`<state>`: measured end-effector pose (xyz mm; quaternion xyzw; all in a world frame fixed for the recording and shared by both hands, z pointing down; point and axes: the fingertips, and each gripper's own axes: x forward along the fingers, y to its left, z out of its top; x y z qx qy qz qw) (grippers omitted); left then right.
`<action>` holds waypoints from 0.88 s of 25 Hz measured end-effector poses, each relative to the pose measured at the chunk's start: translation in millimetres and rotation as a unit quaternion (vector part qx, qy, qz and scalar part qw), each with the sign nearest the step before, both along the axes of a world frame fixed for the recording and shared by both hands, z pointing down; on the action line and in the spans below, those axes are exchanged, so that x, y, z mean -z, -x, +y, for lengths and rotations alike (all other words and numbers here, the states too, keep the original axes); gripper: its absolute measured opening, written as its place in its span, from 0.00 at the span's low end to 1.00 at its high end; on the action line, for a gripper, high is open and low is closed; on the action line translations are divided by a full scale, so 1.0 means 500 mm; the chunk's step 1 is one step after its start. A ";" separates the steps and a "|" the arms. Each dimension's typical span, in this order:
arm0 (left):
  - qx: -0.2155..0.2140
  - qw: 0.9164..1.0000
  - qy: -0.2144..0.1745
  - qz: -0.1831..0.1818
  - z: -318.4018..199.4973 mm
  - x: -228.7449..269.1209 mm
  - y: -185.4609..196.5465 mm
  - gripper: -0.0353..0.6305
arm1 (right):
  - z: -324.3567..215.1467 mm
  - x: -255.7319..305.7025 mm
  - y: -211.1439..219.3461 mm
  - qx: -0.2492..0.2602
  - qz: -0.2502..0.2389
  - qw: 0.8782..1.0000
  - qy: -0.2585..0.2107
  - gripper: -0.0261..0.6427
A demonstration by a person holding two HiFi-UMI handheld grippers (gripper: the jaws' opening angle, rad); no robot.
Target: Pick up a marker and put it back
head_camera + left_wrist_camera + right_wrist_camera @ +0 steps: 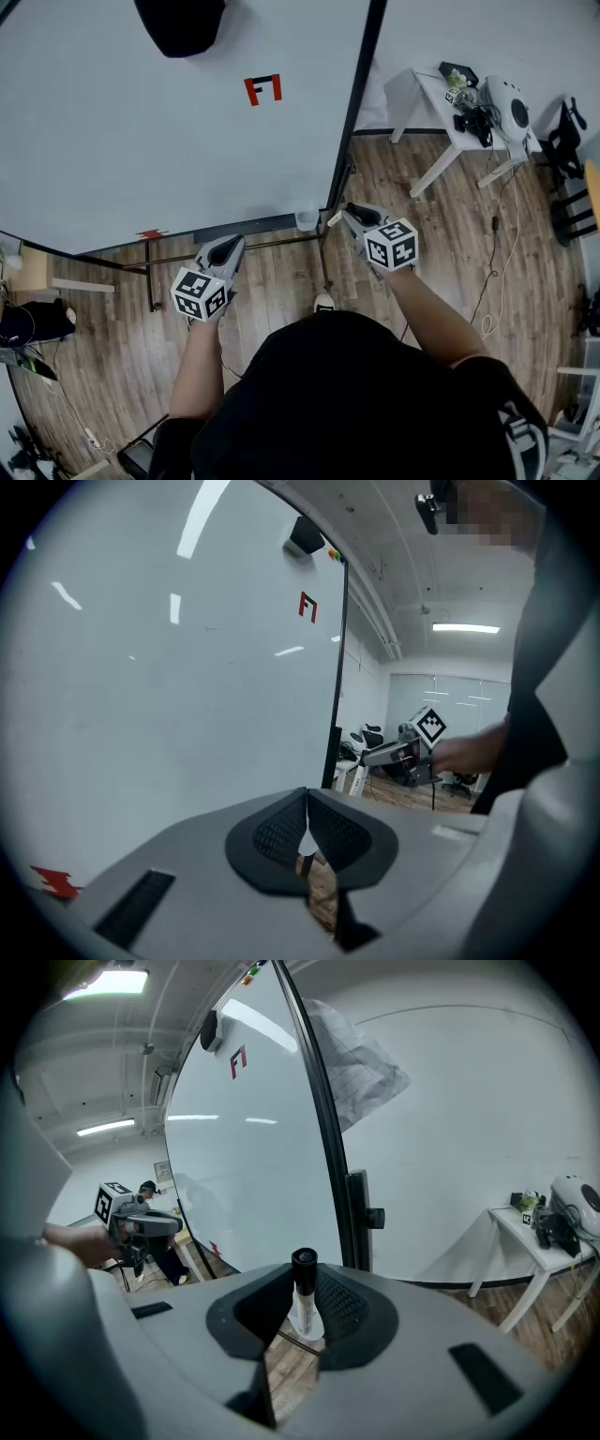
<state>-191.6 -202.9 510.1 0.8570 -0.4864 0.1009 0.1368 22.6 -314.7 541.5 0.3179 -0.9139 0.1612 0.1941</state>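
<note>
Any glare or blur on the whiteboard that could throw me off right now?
Left gripper view: reflected light streaks cross the whiteboard, no washout. Right gripper view: the marker is sharp between the jaws; the board's black frame bows from the wide lens. Head view: even light, curved edges, no blur.

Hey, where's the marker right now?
The marker is gripped upright, black cap up, in the right tongs, beside the small white cup at the lower right corner of the whiteboard in the head view.

A black object (180,26) is cut off at the head view's top edge.
</note>
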 end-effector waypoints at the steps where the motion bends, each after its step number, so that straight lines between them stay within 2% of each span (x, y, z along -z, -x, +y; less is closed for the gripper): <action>1: 0.001 1.000 0.001 0.000 0.000 -0.001 0.001 0.07 | -0.001 -0.001 0.002 0.001 0.000 1.000 0.001 0.14; 13: 0.030 0.999 0.013 0.001 -0.011 -0.019 0.030 0.07 | -0.049 -0.028 0.064 0.035 0.004 0.999 0.000 0.14; 22: 0.050 0.998 0.029 0.004 -0.029 -0.047 0.037 0.07 | -0.085 -0.101 0.117 0.063 0.015 0.998 0.017 0.14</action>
